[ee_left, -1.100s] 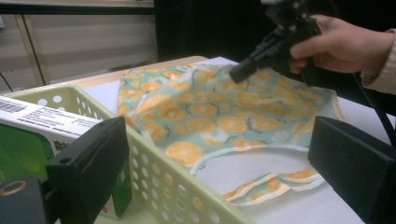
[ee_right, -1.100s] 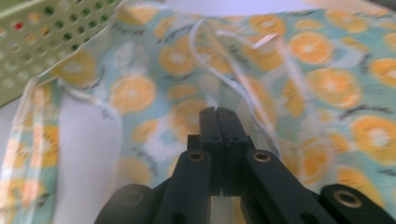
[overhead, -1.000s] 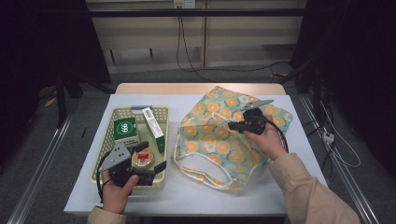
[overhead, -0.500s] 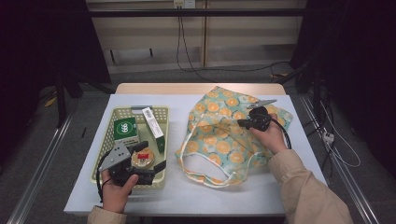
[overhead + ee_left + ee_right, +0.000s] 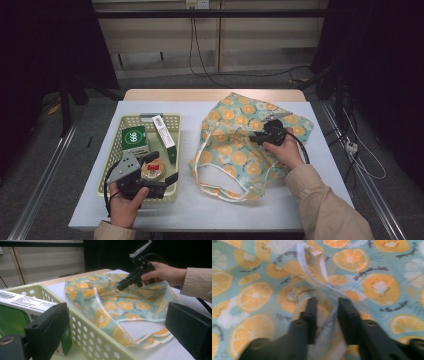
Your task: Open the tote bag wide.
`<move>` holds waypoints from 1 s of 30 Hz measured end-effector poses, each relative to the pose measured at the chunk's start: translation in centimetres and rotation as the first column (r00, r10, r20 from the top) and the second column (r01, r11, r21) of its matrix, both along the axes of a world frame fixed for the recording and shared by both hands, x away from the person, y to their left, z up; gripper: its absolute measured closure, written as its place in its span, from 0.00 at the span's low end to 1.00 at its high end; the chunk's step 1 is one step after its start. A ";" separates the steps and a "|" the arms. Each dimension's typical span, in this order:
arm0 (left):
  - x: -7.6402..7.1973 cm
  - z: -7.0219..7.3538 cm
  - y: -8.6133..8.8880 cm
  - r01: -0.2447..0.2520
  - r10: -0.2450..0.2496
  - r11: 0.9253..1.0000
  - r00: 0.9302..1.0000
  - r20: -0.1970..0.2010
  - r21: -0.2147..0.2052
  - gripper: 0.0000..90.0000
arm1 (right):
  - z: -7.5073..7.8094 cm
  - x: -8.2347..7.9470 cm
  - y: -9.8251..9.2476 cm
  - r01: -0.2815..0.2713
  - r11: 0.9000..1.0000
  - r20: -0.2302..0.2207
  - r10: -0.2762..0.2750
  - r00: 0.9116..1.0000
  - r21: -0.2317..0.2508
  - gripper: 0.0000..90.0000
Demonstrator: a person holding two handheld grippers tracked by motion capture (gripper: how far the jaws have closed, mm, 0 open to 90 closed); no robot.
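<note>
High view: basket (image 5: 114, 150) holds green box (image 5: 134, 138).

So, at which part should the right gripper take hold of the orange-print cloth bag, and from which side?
Probably the white-trimmed rim of the bag, from above. In the right gripper view that edge stands up as a fold where the right gripper points, while the rest of the cloth lies flat, hard to pinch. Its jaws have just been opening and the fold lies between them, unpinched.

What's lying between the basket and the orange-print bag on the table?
Nothing: in the high view a bare strip of white table cover separates the basket from the bag.
</note>
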State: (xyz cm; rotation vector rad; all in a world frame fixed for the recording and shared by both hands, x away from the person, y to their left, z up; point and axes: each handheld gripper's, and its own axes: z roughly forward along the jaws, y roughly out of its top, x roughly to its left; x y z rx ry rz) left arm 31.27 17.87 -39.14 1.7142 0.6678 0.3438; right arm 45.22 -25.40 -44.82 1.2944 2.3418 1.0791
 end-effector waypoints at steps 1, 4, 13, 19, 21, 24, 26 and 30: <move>0.0 0.0 0.0 -0.002 0.002 1.000 1.000 -0.002 0.000 0.06 | -0.1 -0.3 0.5 -0.022 1.000 0.001 0.022 1.000 -0.015 0.55; 0.0 0.0 -0.1 -0.001 0.001 1.000 1.000 -0.003 -0.004 0.06 | -0.6 -0.7 1.0 -0.044 0.999 -0.004 0.043 0.999 -0.028 0.35; 0.0 0.0 -0.1 0.000 0.000 1.000 1.000 -0.003 0.002 0.06 | -1.4 -0.9 1.4 -0.060 0.993 0.040 0.064 0.997 -0.104 0.34; 0.0 -0.1 0.0 0.000 0.000 1.000 1.000 -0.002 0.005 0.06 | -1.4 -0.6 0.8 -0.029 0.995 0.048 0.034 0.998 -0.098 0.53; 0.0 -0.1 0.0 0.000 0.000 1.000 1.000 -0.004 0.003 0.06 | -1.3 -0.5 0.5 -0.018 0.995 0.054 0.023 0.998 -0.095 0.60; 0.0 -0.1 -0.1 -0.001 0.001 1.000 1.000 -0.004 0.004 0.06 | -1.3 -0.5 0.3 -0.002 0.996 0.054 0.008 0.998 -0.095 0.69; 0.0 0.0 0.0 -0.001 0.001 1.000 1.000 -0.003 0.001 0.06 | -1.2 -0.5 0.2 -0.002 0.995 0.057 0.008 0.998 -0.101 0.76; 0.0 0.0 0.0 -0.003 0.003 1.000 1.000 -0.004 0.000 0.06 | -1.1 -0.4 0.0 -0.011 0.994 0.046 0.016 0.999 -0.112 0.91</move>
